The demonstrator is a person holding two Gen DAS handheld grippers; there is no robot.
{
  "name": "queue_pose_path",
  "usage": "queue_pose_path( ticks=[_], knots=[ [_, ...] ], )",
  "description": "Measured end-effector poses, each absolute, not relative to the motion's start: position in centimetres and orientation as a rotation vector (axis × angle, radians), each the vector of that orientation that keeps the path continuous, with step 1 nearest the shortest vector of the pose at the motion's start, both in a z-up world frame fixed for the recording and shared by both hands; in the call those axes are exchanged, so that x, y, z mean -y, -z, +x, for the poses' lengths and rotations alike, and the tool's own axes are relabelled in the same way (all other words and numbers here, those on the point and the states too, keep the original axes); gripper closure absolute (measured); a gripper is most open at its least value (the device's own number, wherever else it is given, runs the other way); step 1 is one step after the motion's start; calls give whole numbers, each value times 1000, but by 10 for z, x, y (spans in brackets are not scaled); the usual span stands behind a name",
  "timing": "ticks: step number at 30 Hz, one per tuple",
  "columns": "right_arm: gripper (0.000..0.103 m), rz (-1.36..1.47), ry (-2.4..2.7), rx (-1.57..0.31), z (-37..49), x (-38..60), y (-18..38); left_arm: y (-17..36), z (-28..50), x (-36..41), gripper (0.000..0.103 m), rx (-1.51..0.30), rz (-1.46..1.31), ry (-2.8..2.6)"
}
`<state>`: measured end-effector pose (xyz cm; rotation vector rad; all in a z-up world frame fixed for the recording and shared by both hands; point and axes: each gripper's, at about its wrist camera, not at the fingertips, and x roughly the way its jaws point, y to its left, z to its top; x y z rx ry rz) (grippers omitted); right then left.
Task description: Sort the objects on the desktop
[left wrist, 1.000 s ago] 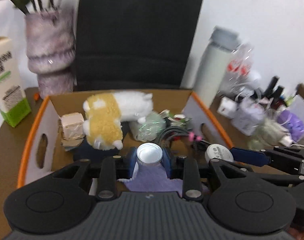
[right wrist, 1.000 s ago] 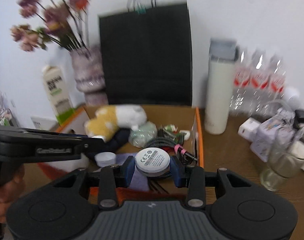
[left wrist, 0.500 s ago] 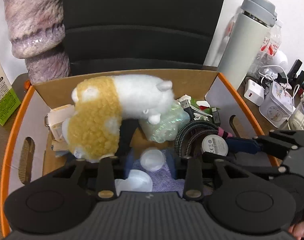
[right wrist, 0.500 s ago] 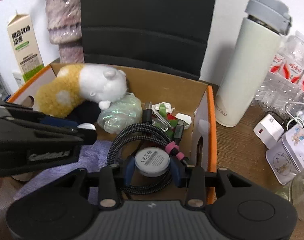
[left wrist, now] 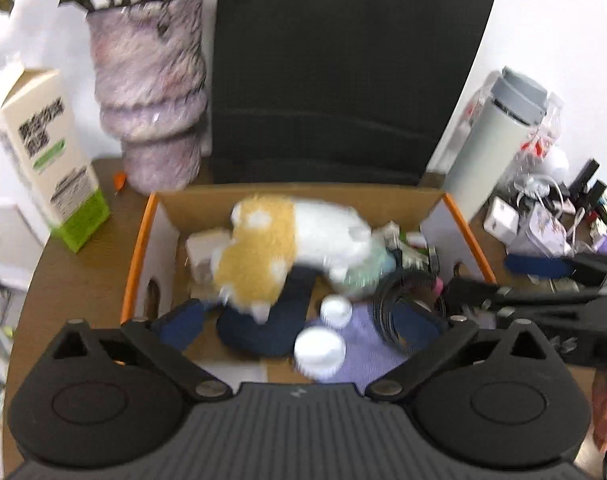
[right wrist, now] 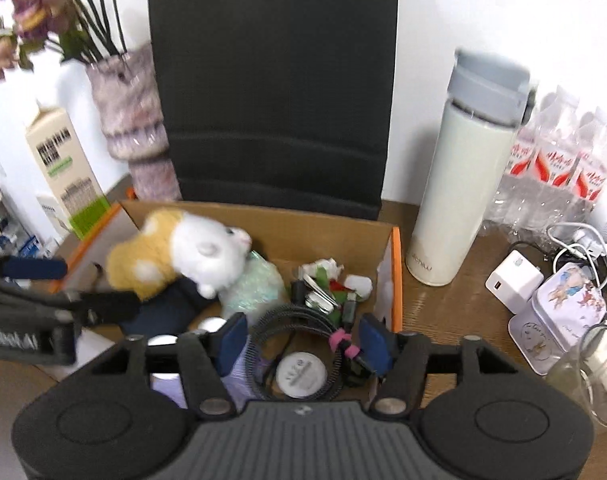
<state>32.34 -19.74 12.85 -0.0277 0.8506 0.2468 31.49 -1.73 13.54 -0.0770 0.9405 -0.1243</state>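
the left gripper (left wrist: 303, 320) hangs over the near end of the box (left wrist: 137, 248), its jaws wide apart and opening, nothing pressed between the blue pads. under the gap, two white lids (left wrist: 319, 350) lie loose in the box on a lilac cloth (left wrist: 363, 354), one just behind the other, both clear of the pads.

the right gripper (right wrist: 303, 340) hangs over the box's near right corner, its jaws apart and opening too. a white puck (right wrist: 301, 374) lies below and between the pads, touching neither, and rests inside a coil of braided black cable (right wrist: 299, 320) held by a pink tie (right wrist: 339, 340).

further in, a dark blue item (left wrist: 263, 332) lies beside the cloth, partly under a plush toy (left wrist: 279, 248), yellow and white, sprawled across the middle of the box. a pale green iridescent bundle (right wrist: 255, 284) sits against the toy's white end. beyond the cable, the far right corner holds a jumble of small red, green and white bits (right wrist: 327, 284), too blurred to tell apart. a small pale block (left wrist: 203, 254) sits at the toy's left.

the box stands on a brown surface (right wrist: 455, 308). right of it stand a white flask (right wrist: 459, 192) with a grey lid, a pack of water bottles (right wrist: 555, 168), a white charger (right wrist: 513, 280), a printed tin (right wrist: 563, 312) and a glass jar (right wrist: 591, 372). left of it stand a carton (left wrist: 47, 152) and a mottled vase (left wrist: 151, 92) with flowers. behind the box stands a black bag (right wrist: 271, 92) against a white wall.
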Motion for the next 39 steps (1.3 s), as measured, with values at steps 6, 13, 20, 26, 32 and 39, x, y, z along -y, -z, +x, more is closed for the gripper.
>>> queue_pose_path(
  ticks=[6, 13, 20, 26, 32, 39],
  knots=[
    [16, 6, -218, -847, 296, 198, -169, -160, 280, -10, 0, -938, -117, 8],
    [15, -43, -213, -748, 240, 183, -191, -182, 215, -18, 0, -798, -108, -64],
    [15, -36, -278, -757, 190, 174, -173, -180, 163, -10, 0, -788, -50, 4],
    [15, -20, -283, -732, 132, 180, -151, -152, 108, -5, 0, -800, -37, 15],
    [12, 0, -273, -656, 59, 199, -122, -117, 44, -6, 0, -752, -3, 29],
    [11, -30, -261, -661, -15, 215, -64, -67, -39, -15, 0, -688, -10, -17]
  ],
)
